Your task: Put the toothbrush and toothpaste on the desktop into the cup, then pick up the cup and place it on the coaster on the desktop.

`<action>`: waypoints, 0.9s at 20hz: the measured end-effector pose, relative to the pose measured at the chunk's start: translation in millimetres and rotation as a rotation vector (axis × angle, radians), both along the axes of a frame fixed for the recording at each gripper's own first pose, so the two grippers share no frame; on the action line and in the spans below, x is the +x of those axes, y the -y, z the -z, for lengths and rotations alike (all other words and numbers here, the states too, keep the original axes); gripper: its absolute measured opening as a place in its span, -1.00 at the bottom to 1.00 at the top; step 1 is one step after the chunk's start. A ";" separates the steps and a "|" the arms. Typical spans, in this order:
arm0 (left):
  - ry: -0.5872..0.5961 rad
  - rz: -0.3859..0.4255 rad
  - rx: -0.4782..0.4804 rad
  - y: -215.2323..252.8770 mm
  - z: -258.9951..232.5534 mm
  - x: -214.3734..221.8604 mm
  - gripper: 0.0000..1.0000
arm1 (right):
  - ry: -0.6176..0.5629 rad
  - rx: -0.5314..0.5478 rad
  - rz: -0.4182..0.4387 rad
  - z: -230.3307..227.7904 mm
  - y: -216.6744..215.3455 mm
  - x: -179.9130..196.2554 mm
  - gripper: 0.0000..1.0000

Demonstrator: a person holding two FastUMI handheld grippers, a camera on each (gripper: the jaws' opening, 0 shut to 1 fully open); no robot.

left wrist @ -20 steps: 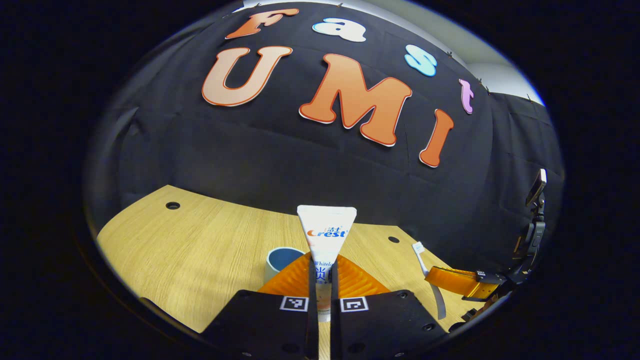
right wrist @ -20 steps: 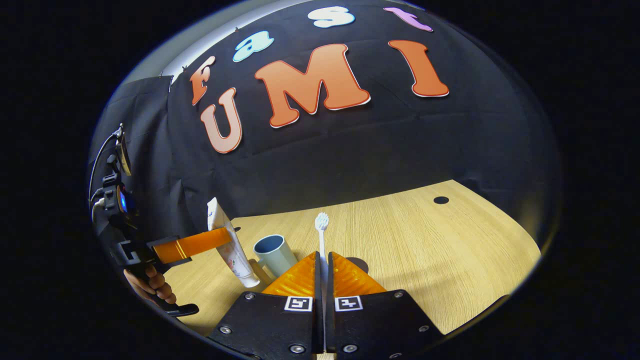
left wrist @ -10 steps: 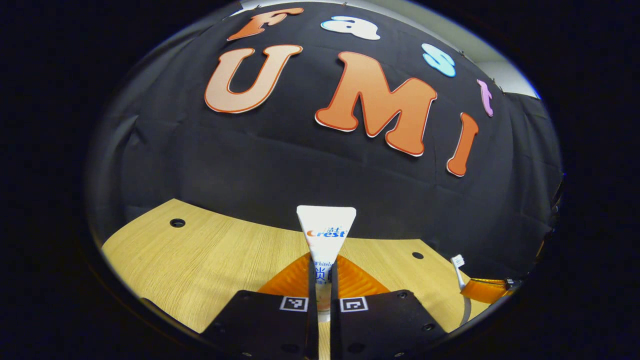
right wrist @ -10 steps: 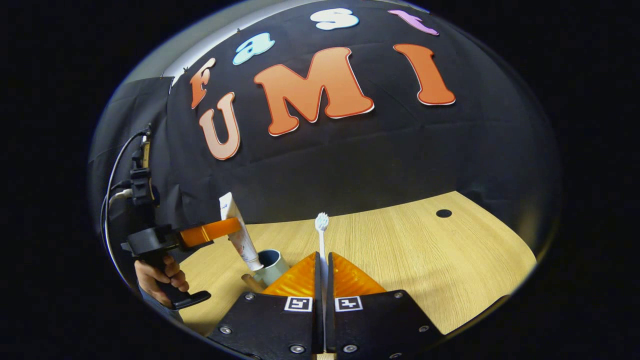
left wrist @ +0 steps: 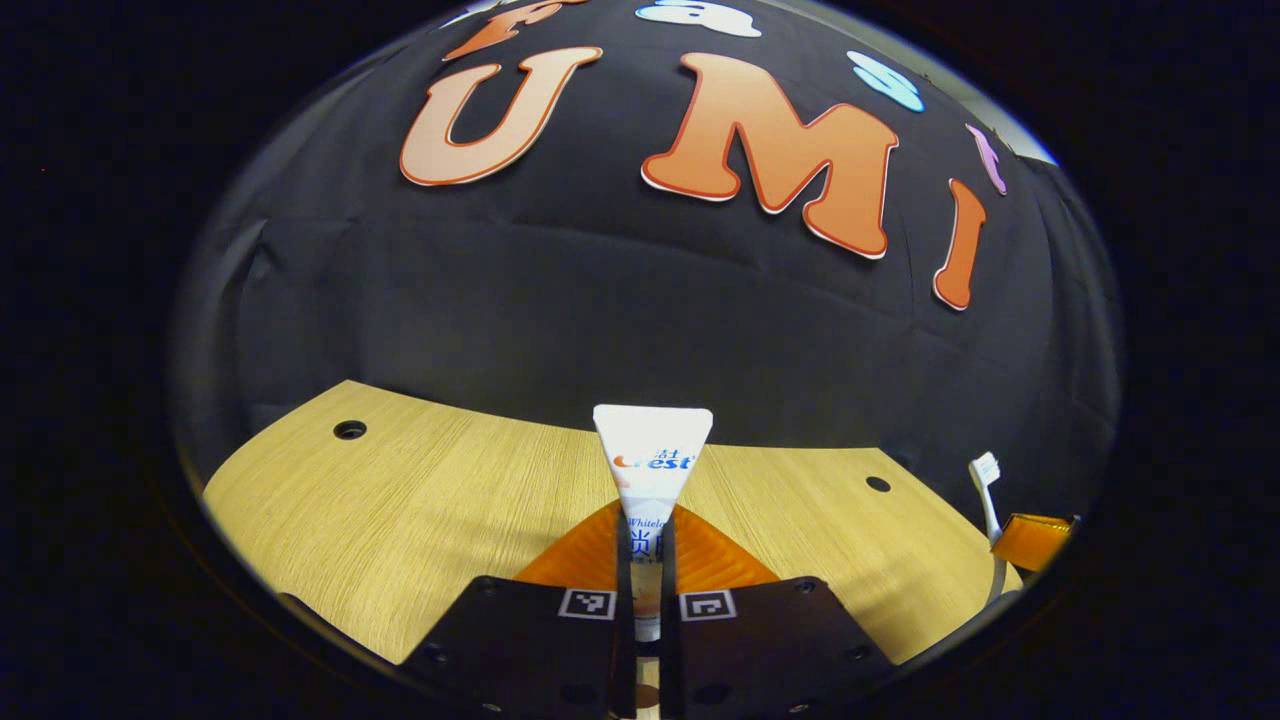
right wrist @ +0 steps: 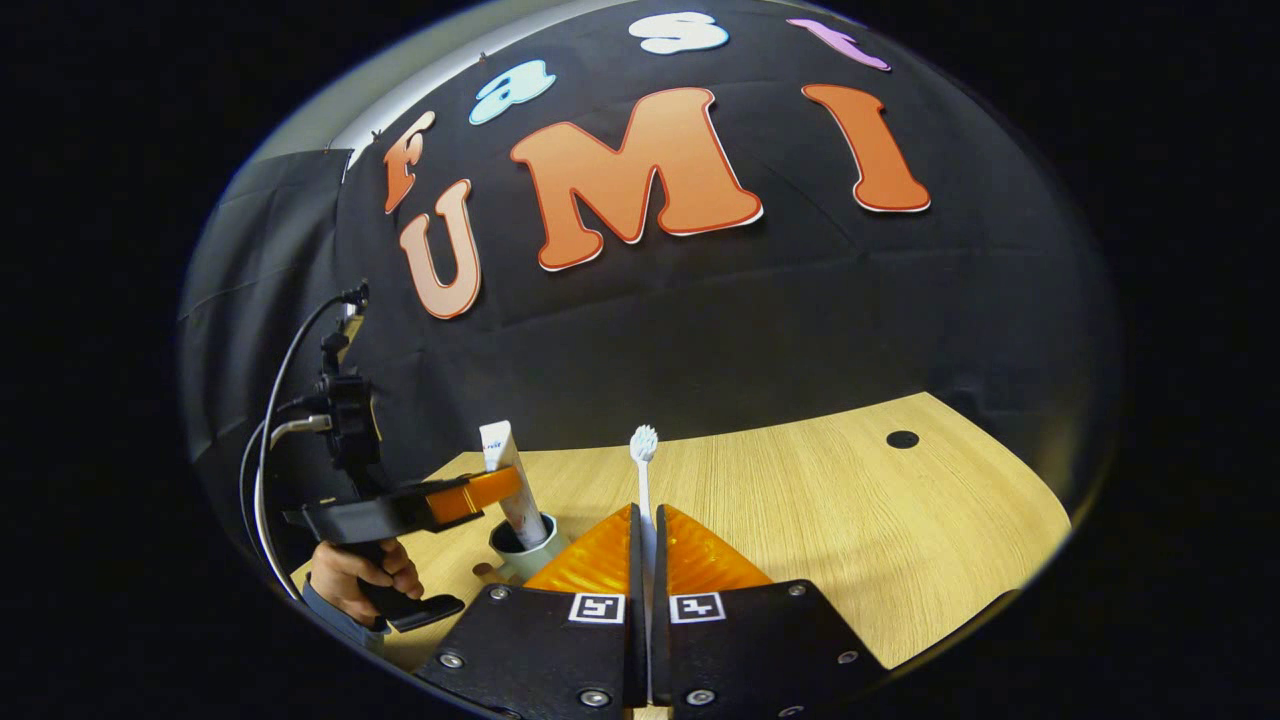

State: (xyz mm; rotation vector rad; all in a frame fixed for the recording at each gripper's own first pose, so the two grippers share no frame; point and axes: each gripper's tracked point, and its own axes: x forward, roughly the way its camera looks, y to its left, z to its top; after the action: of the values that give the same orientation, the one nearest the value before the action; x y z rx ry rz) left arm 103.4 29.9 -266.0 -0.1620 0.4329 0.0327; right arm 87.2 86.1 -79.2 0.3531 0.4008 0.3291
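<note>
Over the cup [right wrist: 520, 548], my left gripper [right wrist: 500, 489] pinches the toothpaste [right wrist: 512, 480], its lower end inside the rim; my right gripper [right wrist: 645, 560] clamps the toothbrush [right wrist: 643, 470]. Released tilted, the tube could tip the cup.

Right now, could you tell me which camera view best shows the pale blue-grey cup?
The right gripper view: the pale blue-grey cup stands on the wooden desktop, with the white toothpaste tube lowered into its mouth. In the left gripper view the orange fingers and tube cover where it would be.
</note>
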 end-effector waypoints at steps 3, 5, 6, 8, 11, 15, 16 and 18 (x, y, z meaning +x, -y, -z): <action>-0.031 0.021 0.032 1.3 11.1 -6.0 -0.82 | 0.012 0.012 -0.011 -4.4 -8.4 4.1 -0.96; -0.063 0.036 0.043 2.6 20.8 -8.3 -0.77 | 0.017 0.011 -0.018 -6.0 -14.3 6.6 -0.96; -0.074 0.042 0.039 3.4 23.5 -12.8 -0.72 | 0.024 0.010 -0.022 -8.1 -17.7 7.2 -0.96; -0.108 0.054 0.046 3.0 28.9 -24.7 -0.56 | 0.030 0.007 -0.028 -10.1 -22.5 6.6 -0.96; -0.061 0.058 0.082 -1.4 15.4 -38.4 -0.31 | 0.059 0.014 -0.049 -23.9 -37.5 7.7 -0.96; -0.003 0.066 0.083 -7.7 -9.9 -55.8 0.46 | 0.104 0.029 -0.074 -41.2 -58.2 15.0 -0.96; 0.005 0.069 0.087 -9.9 -14.9 -60.1 0.56 | 0.115 0.036 -0.079 -44.4 -64.5 18.9 -0.96; 0.029 0.078 0.091 -12.7 -22.7 -70.7 0.86 | 0.133 0.049 -0.085 -49.5 -73.7 26.6 -0.96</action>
State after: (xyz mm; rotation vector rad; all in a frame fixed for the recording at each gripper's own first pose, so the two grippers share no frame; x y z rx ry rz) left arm 32.7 42.6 -243.3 -0.0559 0.4073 -0.0266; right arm 113.9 159.8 -29.7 0.3609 0.2782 0.4436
